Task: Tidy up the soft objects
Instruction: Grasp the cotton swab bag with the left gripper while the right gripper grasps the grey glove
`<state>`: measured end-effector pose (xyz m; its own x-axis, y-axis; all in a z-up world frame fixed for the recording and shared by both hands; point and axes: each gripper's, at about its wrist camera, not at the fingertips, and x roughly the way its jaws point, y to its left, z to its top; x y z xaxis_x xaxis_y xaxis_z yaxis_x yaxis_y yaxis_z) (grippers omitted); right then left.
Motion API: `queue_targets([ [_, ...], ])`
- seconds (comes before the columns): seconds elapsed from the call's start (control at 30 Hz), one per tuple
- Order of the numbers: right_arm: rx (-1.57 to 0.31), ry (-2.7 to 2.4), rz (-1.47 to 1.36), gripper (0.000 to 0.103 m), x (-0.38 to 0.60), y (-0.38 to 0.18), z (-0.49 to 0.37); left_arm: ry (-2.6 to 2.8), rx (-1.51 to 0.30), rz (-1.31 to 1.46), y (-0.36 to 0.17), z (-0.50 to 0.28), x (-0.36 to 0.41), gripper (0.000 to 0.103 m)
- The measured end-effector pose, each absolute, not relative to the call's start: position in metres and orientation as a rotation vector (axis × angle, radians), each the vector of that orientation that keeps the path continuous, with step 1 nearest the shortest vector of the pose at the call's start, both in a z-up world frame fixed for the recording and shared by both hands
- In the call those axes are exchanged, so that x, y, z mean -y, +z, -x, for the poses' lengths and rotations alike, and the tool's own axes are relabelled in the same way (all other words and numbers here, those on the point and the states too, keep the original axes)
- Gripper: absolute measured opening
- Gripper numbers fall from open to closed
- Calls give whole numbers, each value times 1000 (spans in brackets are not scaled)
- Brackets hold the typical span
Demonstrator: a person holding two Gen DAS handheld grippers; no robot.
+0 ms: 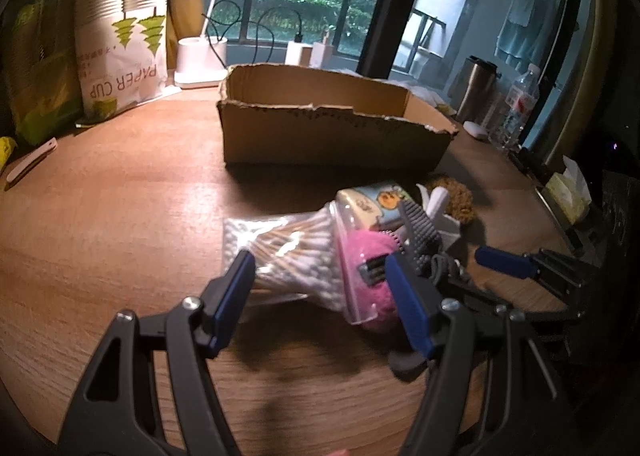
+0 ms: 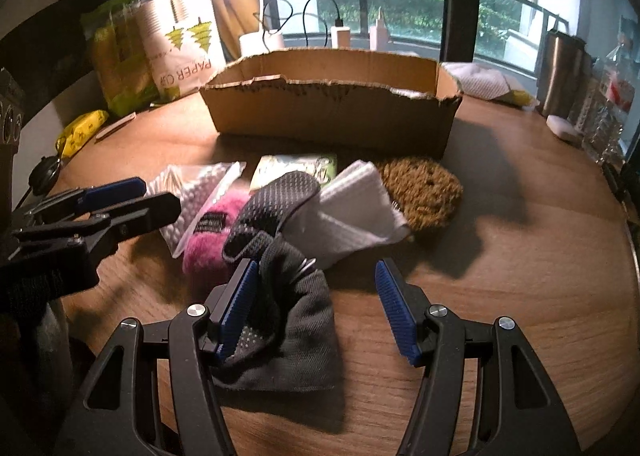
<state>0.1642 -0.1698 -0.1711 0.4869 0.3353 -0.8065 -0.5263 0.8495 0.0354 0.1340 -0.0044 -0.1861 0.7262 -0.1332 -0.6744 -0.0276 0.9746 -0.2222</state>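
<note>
Wooden worktop (image 2: 520, 256), cardboard box (image 2: 328, 115) beyond. My right fingers (image 2: 316, 312) apart, grey glove (image 2: 280, 296) touching inner left pad. Left fingers (image 1: 320, 292) apart, straddling cotton-swab bag (image 1: 288, 252).

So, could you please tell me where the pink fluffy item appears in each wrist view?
Left wrist: the pink fluffy item lies low and right of centre, partly under the clear bag of cotton swabs, by the right-hand finger.
Right wrist: it lies left of centre, between the swab bag and the dark dotted glove.
Shared landmark: the cardboard box behind the pile.
</note>
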Motion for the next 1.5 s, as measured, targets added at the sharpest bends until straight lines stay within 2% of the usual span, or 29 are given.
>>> queue_targets([
  [0.03,-932,535,231,62,169,-172,-164,-55,-760,225,-187,-135,4,69],
  [0.1,-948,549,232,49,168,-176,-165,-44,-765,222,-188,-137,3,69],
  [0.13,-945,552,226,38,169,-176,-165,-37,-766,222,-188,-138,2,69],
  [0.23,-937,563,224,30,170,-173,-165,-20,-769,225,-189,-141,-1,70],
  [0.3,-920,573,222,29,171,-168,-165,-9,-769,224,-189,-142,-3,70],
  [0.43,-881,589,214,29,174,-156,-167,0,-769,239,-188,-146,-8,83],
  [0.7,-843,595,192,29,179,-143,-173,28,-825,242,-198,-160,-10,83],
  [1.1,-807,587,181,29,181,-131,-177,7,-870,241,-209,-165,-11,82],
  [1.17,-797,587,182,29,181,-127,-177,-7,-866,232,-208,-164,-9,72],
  [1.5,-765,591,192,29,178,-115,-176,-33,-837,224,-195,-158,-10,70],
])
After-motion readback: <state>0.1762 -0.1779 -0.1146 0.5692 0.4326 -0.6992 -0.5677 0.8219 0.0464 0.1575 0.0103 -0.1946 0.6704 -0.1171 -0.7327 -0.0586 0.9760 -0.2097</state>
